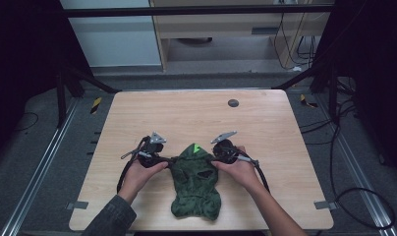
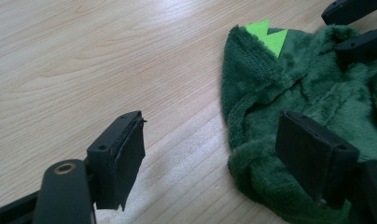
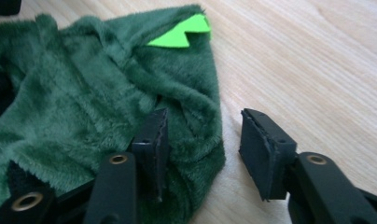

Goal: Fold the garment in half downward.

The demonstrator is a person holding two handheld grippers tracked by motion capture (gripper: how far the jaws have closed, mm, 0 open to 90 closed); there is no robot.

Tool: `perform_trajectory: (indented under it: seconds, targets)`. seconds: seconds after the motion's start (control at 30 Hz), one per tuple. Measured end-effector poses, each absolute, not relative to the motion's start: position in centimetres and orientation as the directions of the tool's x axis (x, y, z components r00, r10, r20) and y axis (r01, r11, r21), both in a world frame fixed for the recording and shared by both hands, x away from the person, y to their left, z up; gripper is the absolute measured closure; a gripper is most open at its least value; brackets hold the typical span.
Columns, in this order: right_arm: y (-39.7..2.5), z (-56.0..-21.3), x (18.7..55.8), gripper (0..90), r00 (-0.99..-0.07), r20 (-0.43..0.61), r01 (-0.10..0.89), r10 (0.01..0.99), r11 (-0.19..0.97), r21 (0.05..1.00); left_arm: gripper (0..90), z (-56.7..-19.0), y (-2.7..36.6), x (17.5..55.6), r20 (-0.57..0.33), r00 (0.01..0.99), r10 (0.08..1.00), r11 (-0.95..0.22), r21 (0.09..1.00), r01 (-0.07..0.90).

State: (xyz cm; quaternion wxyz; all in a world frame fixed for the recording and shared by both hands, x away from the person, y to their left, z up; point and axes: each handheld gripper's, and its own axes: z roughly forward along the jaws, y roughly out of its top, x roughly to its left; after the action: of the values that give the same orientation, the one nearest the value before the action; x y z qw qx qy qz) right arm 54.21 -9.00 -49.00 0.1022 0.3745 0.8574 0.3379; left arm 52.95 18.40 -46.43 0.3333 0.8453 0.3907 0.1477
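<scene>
A dark green plush hood (image 1: 195, 182) with a bright green zigzag patch (image 1: 195, 147) lies flat on the wooden table (image 1: 265, 128), near its front edge. My left gripper (image 1: 170, 160) reaches the hood's left edge from the left. Its jaws stand open (image 2: 214, 156), one over bare wood and one over the plush hood (image 2: 317, 79). My right gripper (image 1: 212, 158) comes in at the hood's right edge. It is open too (image 3: 203, 147), with one jaw resting on the plush hood (image 3: 84, 102) and the other over the table. The fabric's edge lies between the jaws of each gripper.
A small black round disc (image 1: 233, 103) sits on the table's far side. Grey tape tabs (image 1: 77, 205) mark the front corners. Black frame bars and cables flank the table, and a cabinet stands behind it.
</scene>
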Motion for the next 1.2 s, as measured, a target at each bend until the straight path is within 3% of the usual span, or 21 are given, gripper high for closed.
perform_trajectory:
  seconds: [0.43,1.2]
  targets:
    - [-8.4,-49.0,53.6,78.2,-0.735,0.047,0.54,0.677,0.541,0.645,37.2,-46.8,18.0,53.7,-0.02,0.662,0.749,-0.482,0.67,0.565]
    - [-8.5,-49.2,53.4,79.3,-0.728,0.057,0.542,0.683,0.524,0.657,42.4,-48.5,17.0,54.5,-0.022,0.685,0.729,-0.524,0.626,0.578]
